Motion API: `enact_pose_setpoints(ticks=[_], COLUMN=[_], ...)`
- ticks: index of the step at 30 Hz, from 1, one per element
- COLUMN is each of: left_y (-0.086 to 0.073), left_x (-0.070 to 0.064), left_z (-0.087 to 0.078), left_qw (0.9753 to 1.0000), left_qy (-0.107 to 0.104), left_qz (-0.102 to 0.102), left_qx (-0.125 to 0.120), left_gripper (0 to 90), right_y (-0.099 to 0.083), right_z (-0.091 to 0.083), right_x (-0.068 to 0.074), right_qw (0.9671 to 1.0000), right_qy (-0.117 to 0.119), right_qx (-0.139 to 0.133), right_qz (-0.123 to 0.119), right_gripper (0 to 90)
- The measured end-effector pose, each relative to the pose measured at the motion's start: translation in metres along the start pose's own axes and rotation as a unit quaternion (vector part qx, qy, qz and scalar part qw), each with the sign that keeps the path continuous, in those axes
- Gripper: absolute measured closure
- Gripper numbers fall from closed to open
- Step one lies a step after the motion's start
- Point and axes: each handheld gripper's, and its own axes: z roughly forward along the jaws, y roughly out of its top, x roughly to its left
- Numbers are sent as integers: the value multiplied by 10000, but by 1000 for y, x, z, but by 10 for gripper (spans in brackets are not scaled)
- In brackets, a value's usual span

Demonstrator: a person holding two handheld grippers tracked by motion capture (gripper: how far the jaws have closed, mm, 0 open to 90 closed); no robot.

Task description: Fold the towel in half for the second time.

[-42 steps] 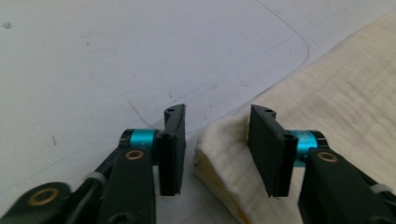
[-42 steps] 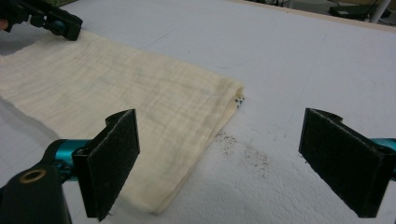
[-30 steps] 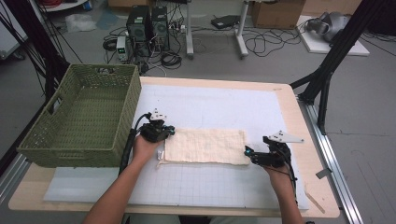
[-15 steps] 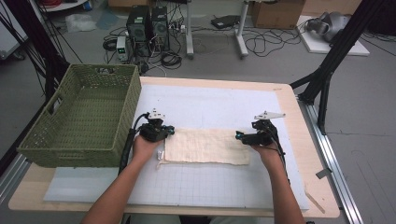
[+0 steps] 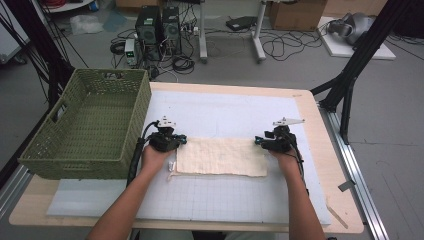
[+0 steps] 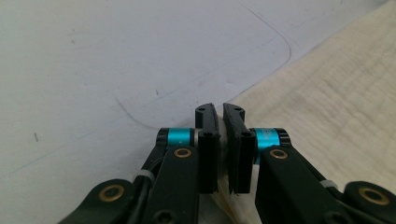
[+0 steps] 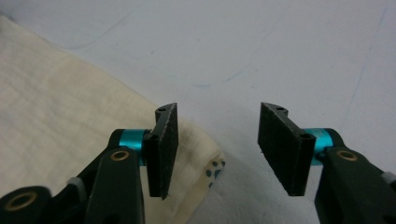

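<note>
Two forearms reach in from the near edge of the surface, each w/ a hand-held gripper at one end of a folded cream cloth. The cloth lies flat on a white grid mat, roughly centre of the surface, long side running left-right betw. the two tools.

Left hand-held gripper: at the cloth's far-left corner, jaws drawn nearly together and pinched on the cloth's edge, a strip of cream fabric showing in the slim gap betw. the pads in the left gripper view. Cloth spreads to the right of the jaws there; bare mat to the left.

Right hand-held gripper: at the cloth's far-right corner, jaws spread wide, gripping nothing. In the right gripper view the cloth's corner lies under and just past the left pad, a spotted inner layer peeking out at the fold; the other pad stands over bare mat.

Beyond, at the left edge of the surface, a green woven basket sits well apart from the cloth. Farther off on the floor: PC towers & loose cables.
</note>
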Motion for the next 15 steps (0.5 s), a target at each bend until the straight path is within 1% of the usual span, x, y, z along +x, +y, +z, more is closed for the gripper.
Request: enact_pose_setpoints(ticks=[2,4,5,7,8,10,11,12,13,14,15], left_y=[0,0,0,0,0,0,0,0,0,0,0], left_x=[0,0,1,1,1,0,0,0,1,1,2], left_z=[0,0,0,0,0,0,0,0,-1,-1,-2], left_qw=[10000,10000,10000,10000,10000,10000,10000,10000,10000,10000,9999], left_qy=[3,-8,-17,-14,-12,0,-3,-14,-29,-34,-49], left_qz=[-23,-33,-30,-35,-27,-30,-26,-15,-19,-70,-125], left_qx=[-11,-16,-13,-18,-15,-24,-22,-22,-24,-61,-95], left_gripper=[838,836,836,836,836,837,840,843,846,851,853], right_y=[0,-1,-2,-1,-1,-1,-1,0,0,1,1], right_z=[6,11,12,12,12,11,11,11,12,11,11], right_x=[0,0,0,1,0,1,2,5,7,10,11], right_qw=[9999,9997,9997,9997,9996,9993,9990,9986,9981,9977,9975], right_qy=[17,71,95,55,56,152,201,245,214,161,125], right_qx=[136,215,235,240,247,283,301,329,346,368,376], right_qz=[-64,-43,-21,-86,-131,-198,-275,-339,-455,-543,-586], right_gripper=[500,516,520,549,585,702,785,827,846,853,858])
